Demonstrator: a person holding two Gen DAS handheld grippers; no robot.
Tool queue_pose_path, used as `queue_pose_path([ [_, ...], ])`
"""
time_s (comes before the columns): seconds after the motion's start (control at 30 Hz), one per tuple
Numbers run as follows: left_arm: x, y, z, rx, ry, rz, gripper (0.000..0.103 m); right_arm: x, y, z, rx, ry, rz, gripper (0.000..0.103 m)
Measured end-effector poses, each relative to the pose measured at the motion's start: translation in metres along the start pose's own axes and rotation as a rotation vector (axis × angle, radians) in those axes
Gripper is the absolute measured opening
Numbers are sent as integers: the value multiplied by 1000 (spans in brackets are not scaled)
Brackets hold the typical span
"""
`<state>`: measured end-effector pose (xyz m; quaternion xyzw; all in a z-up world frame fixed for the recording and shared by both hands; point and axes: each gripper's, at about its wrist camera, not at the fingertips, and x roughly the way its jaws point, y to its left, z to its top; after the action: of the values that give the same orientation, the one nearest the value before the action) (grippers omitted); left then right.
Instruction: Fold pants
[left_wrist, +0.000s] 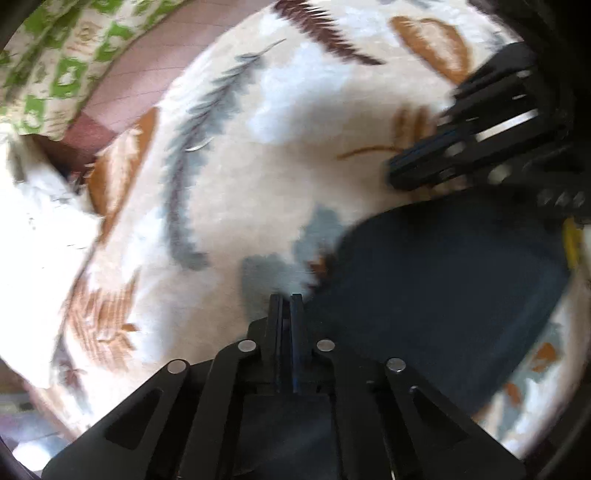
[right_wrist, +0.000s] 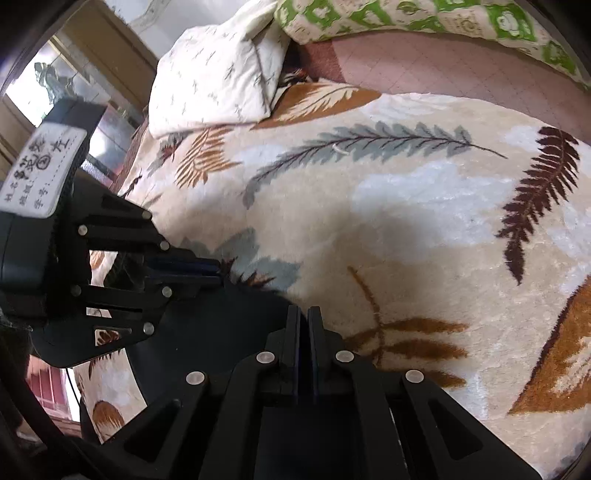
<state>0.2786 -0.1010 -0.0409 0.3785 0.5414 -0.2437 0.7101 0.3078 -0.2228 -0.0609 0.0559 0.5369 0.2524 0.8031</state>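
Note:
Dark navy pants (left_wrist: 443, 288) lie on a cream blanket with a leaf pattern (left_wrist: 229, 177). At the bottom of the left wrist view, my left gripper (left_wrist: 286, 298) is shut, with its tips right at the pants' left edge. The right wrist view shows that gripper (right_wrist: 218, 271) from the side, pinching the edge of the dark cloth (right_wrist: 221, 325). My right gripper (right_wrist: 303, 311) is shut on the same edge a little further along. From the left wrist it appears blurred as the right gripper (left_wrist: 393, 171) at the pants' far edge. The gripper bodies hide most of the pants.
A white pillow (right_wrist: 218, 74) and a green-patterned quilt (right_wrist: 424, 18) lie at the bed's far end, with a pink sheet (right_wrist: 424, 70) between them and the blanket. A window (right_wrist: 48, 85) is at the left. Bare blanket (right_wrist: 406, 206) stretches ahead of both grippers.

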Motion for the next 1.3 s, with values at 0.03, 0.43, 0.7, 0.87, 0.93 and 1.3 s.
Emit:
queue_pose_path([
  [0.03,6,2,-3,-4,29,8,2,1,-5,0,18,6,-18,0],
  [0.43,4,16,-36,-198,60,60,3,-25,-9,-27,120,-32,11,5],
  [0.7,-42,16,-95,-391,-25,-9,15,-37,12,-81,198,-32,50,15],
  [0.87,-60,4,-129,-493,-55,-127,21,-68,15,-118,269,-118,76,16],
  [0.93,-67,-13,-126,-509,-62,-162,21,-80,15,-133,300,-136,69,20],
  [1.3,-70,-105,-89,-421,-103,-251,21,-180,-22,-229,477,-263,-8,36],
])
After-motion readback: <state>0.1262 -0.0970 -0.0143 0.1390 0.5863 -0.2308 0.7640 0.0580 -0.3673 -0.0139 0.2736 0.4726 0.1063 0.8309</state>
